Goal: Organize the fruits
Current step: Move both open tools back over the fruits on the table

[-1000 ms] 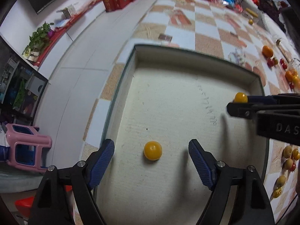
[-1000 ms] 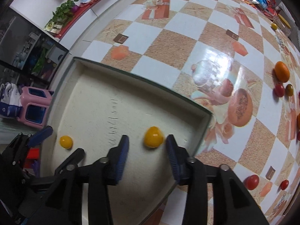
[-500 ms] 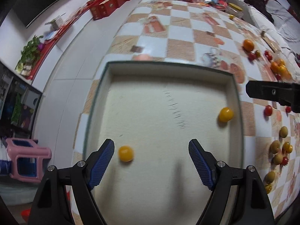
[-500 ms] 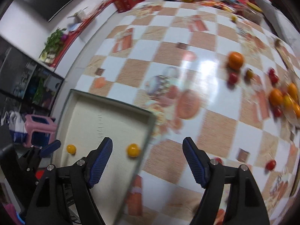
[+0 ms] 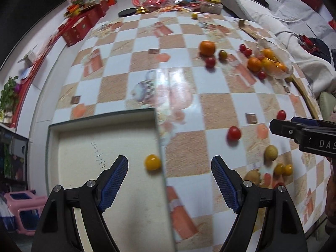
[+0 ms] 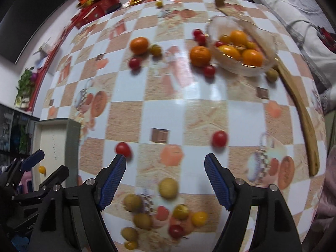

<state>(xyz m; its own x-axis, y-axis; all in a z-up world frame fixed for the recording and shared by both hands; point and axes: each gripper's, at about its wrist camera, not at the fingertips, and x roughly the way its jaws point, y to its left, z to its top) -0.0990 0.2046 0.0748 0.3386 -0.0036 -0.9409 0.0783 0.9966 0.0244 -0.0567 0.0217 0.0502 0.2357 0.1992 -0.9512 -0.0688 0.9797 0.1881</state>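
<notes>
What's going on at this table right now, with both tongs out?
A person is sorting fruit with handheld tongs. Both the left tongs and the right tongs are open and empty. One yellow cherry tomato lies in the shallow tray, against its right wall. The right tongs hover over a loose cluster of small fruits on the checkered tablecloth. The glass bowl holds oranges.

Left wrist view — high, facing 12 o'clock over shallow cream-lined tray (image 5: 69,147). Right wrist view — nearer checked tabletop (image 6: 168,113), tray (image 6: 52,138) at 9 o'clock. Shared: clear glass fruit bowl (image 5: 283,73) (image 6: 237,67).
</notes>
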